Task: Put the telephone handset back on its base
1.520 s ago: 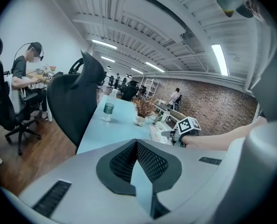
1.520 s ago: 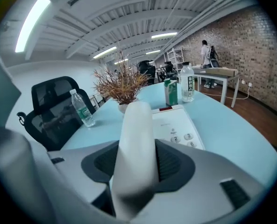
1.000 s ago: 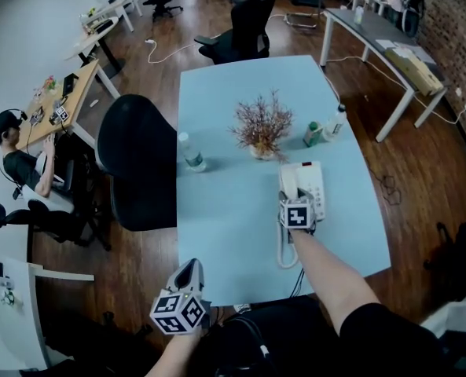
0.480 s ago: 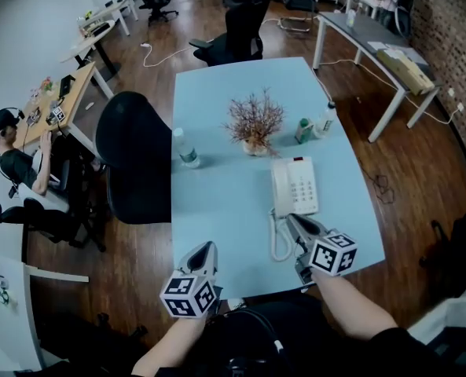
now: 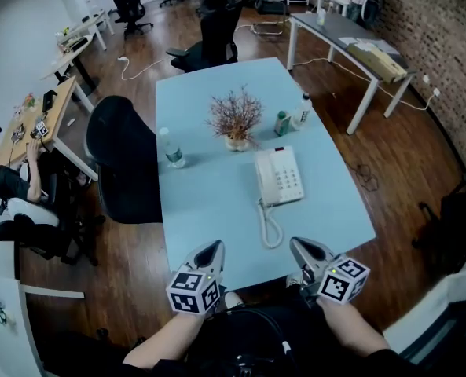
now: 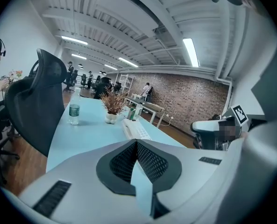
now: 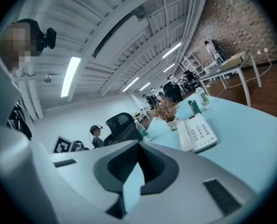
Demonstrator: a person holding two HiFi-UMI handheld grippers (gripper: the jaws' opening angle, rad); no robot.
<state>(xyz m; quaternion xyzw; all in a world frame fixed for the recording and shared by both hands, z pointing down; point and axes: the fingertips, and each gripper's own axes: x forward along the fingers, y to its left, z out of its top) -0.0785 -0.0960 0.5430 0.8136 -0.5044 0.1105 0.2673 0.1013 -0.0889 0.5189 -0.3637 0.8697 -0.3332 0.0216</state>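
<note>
One telephone (image 5: 280,176) lies on the light blue table (image 5: 209,203), right of centre. Its handset (image 5: 264,177) sits in the cradle along the left side of the base (image 5: 288,174). One coiled cord (image 5: 269,226) loops from the near end of the telephone toward the near table edge.

I count three bottles. One is a clear water bottle (image 5: 170,149), standing to the left. The other two are a green bottle (image 5: 282,123) and a pale bottle (image 5: 301,111), side by side, far of the telephone. One potted dry plant (image 5: 234,122) stands between the water bottle and that pair. One black chair (image 5: 122,159) is against the table's left side. A person (image 5: 9,181) sits at a wooden desk, far off to the left.

Both of my operator's forearms rise from the bottom of the head view. They hold the two tools side by side at the near table edge, pointing away toward the far end, well apart from the telephone. Each tool carries one marker cube.

The left gripper (image 5: 214,247) has its jaws clenched tip to tip, and nothing is between them. Only table surface shows through the gap below the pads. The right gripper (image 5: 298,244) is likewise clenched and empty. Its own view looks out over the table at the telephone and touches nothing.
</note>
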